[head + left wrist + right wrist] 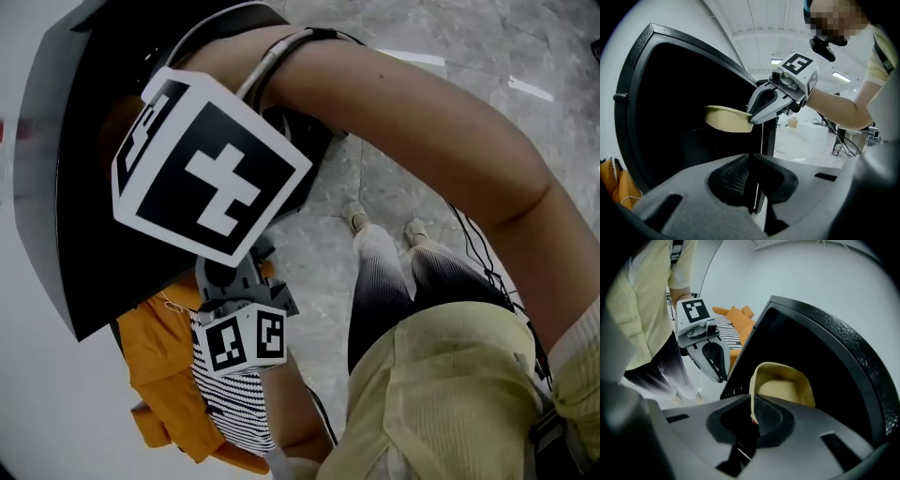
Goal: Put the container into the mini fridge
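Holding the container [785, 385] by its rim, the right gripper [752, 416] has its fingers clamped on it at the dark open mouth of the mini fridge [843, 333]. The left gripper [751, 159] has its fingers together, with nothing seen in them. The container still has to be set down inside and let go.

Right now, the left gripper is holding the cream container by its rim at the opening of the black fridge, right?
Wrong side: the right gripper is holding the cream container by its rim at the opening of the black fridge, as the right gripper view shows.

Cream container [785, 387], black mini fridge [843, 333], orange cloth [155, 361]
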### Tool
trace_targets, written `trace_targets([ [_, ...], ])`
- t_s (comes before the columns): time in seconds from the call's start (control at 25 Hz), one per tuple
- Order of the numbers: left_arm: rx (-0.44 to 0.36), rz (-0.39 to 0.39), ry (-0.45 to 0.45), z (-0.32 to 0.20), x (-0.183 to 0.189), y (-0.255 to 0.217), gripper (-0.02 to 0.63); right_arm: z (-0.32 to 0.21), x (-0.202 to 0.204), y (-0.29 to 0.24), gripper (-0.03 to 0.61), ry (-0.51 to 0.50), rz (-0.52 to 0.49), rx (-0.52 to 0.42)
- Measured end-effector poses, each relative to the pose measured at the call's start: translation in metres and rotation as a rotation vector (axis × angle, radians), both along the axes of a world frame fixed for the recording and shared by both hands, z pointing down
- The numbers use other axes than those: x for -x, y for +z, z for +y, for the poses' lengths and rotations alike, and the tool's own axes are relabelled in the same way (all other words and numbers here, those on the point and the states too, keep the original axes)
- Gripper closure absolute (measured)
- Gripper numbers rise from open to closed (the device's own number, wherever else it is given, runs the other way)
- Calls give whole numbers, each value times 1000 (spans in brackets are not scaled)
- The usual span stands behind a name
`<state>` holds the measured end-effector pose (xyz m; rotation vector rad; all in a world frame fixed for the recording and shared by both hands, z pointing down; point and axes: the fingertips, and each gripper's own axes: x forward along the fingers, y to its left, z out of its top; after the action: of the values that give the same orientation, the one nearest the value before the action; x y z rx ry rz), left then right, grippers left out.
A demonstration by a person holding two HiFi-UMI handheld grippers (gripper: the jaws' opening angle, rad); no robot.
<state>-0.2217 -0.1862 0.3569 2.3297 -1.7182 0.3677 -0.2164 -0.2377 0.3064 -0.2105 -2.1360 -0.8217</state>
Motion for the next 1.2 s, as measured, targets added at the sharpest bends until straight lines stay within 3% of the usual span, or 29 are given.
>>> trace_targets([
  [0.48,5,-5,24,-10,-10,2,572,-11,4,-6,540,0,-38,-20],
  [0.96,-8,7,-4,-23,5,-5,571,-36,24,-8,539,36,-74,-136],
  [1.2,-9,9,3,-22,6,-6,571,-36,38,-18,538,17,-191,-169],
])
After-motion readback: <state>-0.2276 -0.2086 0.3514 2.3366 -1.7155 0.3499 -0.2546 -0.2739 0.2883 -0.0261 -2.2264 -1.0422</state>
